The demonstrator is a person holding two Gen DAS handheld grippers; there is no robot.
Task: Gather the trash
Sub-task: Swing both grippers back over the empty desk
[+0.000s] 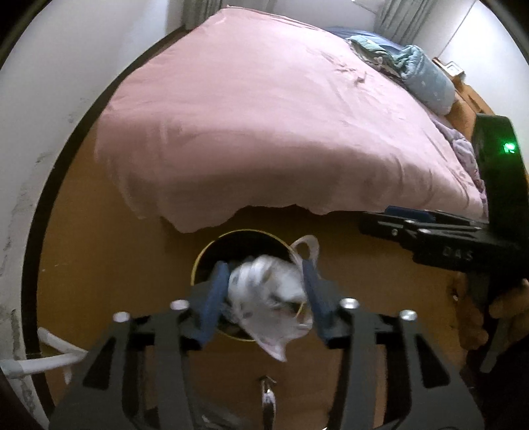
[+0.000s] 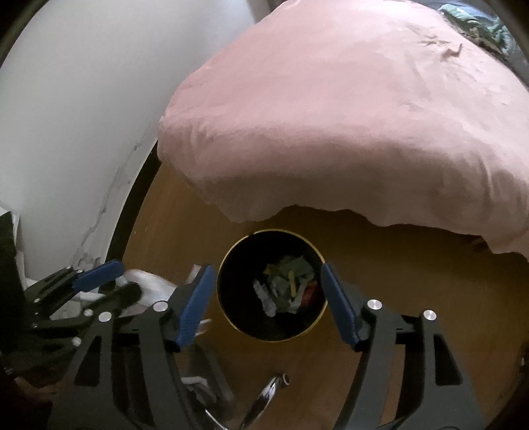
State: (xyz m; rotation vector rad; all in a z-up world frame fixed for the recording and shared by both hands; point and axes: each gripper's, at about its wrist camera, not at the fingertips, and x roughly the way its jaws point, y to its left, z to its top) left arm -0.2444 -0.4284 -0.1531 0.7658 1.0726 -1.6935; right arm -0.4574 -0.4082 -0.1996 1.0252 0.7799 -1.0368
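A bed with a pink cover fills the upper field; its hem hangs over a brown wooden floor. A bundle of blue-green bedding lies at the far right side of the bed. A white wall with a dark baseboard bounds the floor on the left. Grey curtains hang beyond the bed.

Two grippers are in view: the left gripper and the right gripper, each with two blue-padded fingers. One white plastic bag shows, and one round black bin with a gold rim. Inside the bin lie perhaps six or seven scraps of trash, too blurred to count surely. One bed with a pink cover carries one light-blue bundle of bedding.
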